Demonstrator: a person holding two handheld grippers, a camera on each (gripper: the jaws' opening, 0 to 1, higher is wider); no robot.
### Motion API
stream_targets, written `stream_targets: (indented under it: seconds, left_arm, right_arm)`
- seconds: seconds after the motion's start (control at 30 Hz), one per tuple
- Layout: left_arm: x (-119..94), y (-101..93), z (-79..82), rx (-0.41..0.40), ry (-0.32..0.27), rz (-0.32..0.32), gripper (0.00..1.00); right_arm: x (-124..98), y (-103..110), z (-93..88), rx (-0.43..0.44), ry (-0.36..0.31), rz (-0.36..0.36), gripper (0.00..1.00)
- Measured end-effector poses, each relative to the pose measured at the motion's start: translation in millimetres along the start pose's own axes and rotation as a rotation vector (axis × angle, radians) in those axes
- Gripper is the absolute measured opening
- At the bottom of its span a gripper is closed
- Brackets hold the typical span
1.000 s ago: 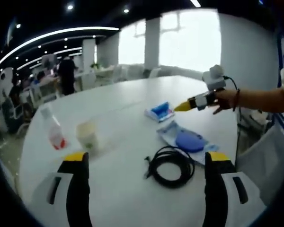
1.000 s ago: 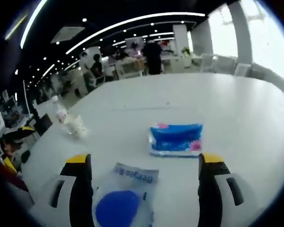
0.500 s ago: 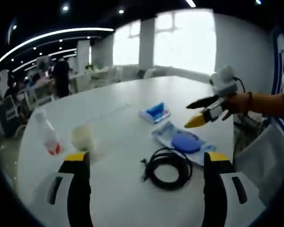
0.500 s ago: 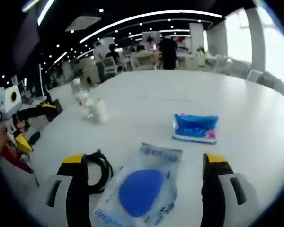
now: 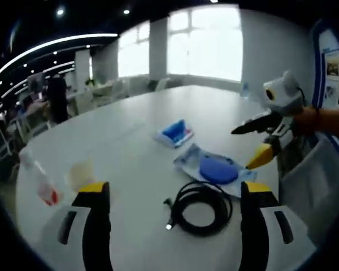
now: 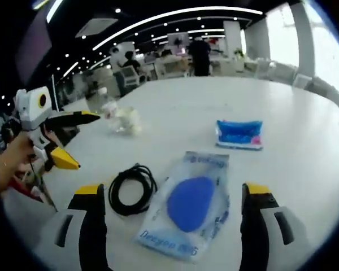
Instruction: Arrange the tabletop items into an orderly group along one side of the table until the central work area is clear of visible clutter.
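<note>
A black coiled cable (image 5: 202,206) lies on the white table (image 5: 130,158) just ahead of my open, empty left gripper (image 5: 174,191). Beyond it are a clear bag holding a blue disc (image 5: 214,168) and a blue tissue pack (image 5: 174,132). A pale cup (image 5: 79,174) and a plastic bottle (image 5: 39,180) stand at the left. My right gripper (image 5: 243,148) hovers open at the right. In the right gripper view my right gripper (image 6: 174,192) is open above the bag (image 6: 189,203), with the cable (image 6: 133,189), tissue pack (image 6: 239,134), cup (image 6: 127,120) and bottle (image 6: 104,104) around. The left gripper (image 6: 73,139) is open in a hand (image 6: 11,164).
A white chair (image 5: 305,186) stands by the table's right edge in the left gripper view. Bare tabletop (image 6: 175,113) stretches behind the items. People and desks fill the far room, with bright windows behind.
The right gripper has drawn back from the tissue pack toward the table edge, now over the bag, with its jaws spread. Both views have swung. The items lie where they were.
</note>
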State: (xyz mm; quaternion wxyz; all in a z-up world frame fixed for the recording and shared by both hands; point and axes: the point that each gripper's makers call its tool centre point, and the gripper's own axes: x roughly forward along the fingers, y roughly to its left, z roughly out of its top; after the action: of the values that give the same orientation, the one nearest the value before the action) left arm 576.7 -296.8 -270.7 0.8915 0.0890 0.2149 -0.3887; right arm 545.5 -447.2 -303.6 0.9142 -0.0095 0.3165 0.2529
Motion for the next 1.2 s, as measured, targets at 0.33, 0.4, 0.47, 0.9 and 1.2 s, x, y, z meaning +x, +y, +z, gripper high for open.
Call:
stream_targets:
  seconds: [0.33,0.4,0.47,0.9,1.2]
  left_arm:
    - [34,0.6,0.3,0.018,0.018,-0.040,0.88]
    - [43,1.3,0.1,0.022,0.022,-0.047,0.87]
    - [48,1.7,1.0,0.021,0.014,-0.055,0.87]
    - [93,-1.0,2.8,0.049,0.025,-0.100,0.82]
    - [120,-6.0,2.8,0.085,0.037,-0.143,0.78]
  right_arm:
    - [-8,14,-31.2,0.074,0.071,-0.019,0.96]
    - [-11,15,-36.7,0.084,0.083,-0.032,0.96]
    - [-14,14,-41.7,0.104,0.100,-0.048,0.96]
    - [-29,22,-64.5,0.256,0.148,-0.110,0.85]
    - [-29,31,-77.2,0.370,0.177,-0.138,0.76]
